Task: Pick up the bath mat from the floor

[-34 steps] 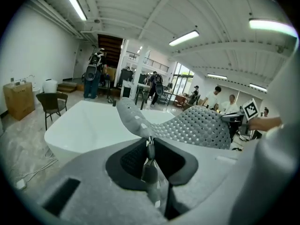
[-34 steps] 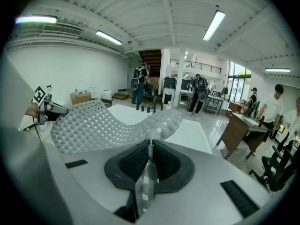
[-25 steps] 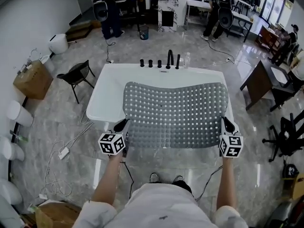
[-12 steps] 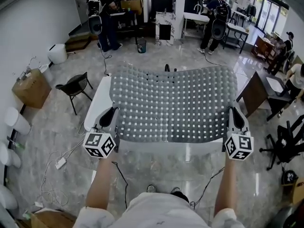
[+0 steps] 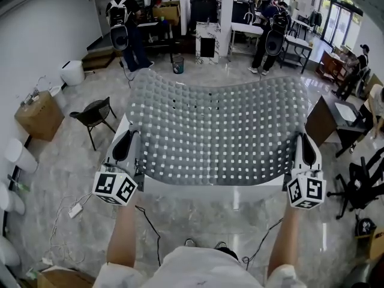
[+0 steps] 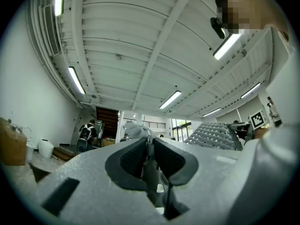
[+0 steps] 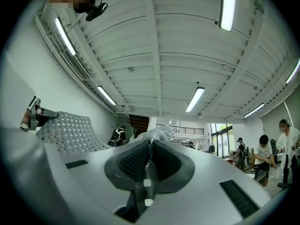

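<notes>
1. Can't see into bathtub [image 5: 210,192]: blocked by bath mat [image 5: 219,131].
2. Pinching mat's left edge in left gripper [image 5: 125,146] jaws.
3. Pinching right edge in right gripper [image 5: 306,150] jaws.
4. Holding mat spread between both jaws, off floor.

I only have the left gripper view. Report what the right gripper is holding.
Observer: The right gripper is shut on a corner of the bath mat. The corner bunches out past the jaws.
Operator: Now give me the mat's position.
Observer: In the head view it is spread wide between the right gripper and the left gripper. It is above the white bathtub and clear of the floor.
</notes>
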The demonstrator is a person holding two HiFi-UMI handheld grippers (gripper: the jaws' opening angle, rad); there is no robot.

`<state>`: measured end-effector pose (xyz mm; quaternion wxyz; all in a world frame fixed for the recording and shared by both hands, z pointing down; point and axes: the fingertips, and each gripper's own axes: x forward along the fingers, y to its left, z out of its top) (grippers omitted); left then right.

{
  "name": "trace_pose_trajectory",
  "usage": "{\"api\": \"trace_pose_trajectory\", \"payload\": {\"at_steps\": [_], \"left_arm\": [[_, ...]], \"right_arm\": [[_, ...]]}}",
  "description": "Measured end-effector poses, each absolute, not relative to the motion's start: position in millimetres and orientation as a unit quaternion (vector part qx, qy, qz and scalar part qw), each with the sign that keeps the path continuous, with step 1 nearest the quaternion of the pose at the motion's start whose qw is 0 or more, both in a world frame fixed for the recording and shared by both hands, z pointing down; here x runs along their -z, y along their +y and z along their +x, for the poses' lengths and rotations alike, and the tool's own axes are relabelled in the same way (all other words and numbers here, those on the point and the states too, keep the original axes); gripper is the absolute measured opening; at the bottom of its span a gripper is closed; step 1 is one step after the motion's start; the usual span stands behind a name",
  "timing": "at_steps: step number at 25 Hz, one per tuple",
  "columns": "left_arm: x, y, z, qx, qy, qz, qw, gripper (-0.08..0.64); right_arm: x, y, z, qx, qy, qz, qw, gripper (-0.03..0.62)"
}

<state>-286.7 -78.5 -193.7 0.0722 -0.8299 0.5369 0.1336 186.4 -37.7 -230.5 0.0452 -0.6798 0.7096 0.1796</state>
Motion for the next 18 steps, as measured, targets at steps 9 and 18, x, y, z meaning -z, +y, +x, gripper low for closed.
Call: {"api": "trace_pose_trajectory", "payload": {"at_steps": [9, 18], "left_arm": [[197, -79, -295, -0.135, 0.547, -0.823, 0.074, 0.058], [196, -71, -302, -0.131, 0.545, -0.824, 0.082, 0.058]], "right_arm": [[238, -32, 186, -0.182, 0.710, -0.678, 0.055, 0.034], [237, -21, 177, -0.188, 0.706, -0.681, 0.054, 0.034]]}}
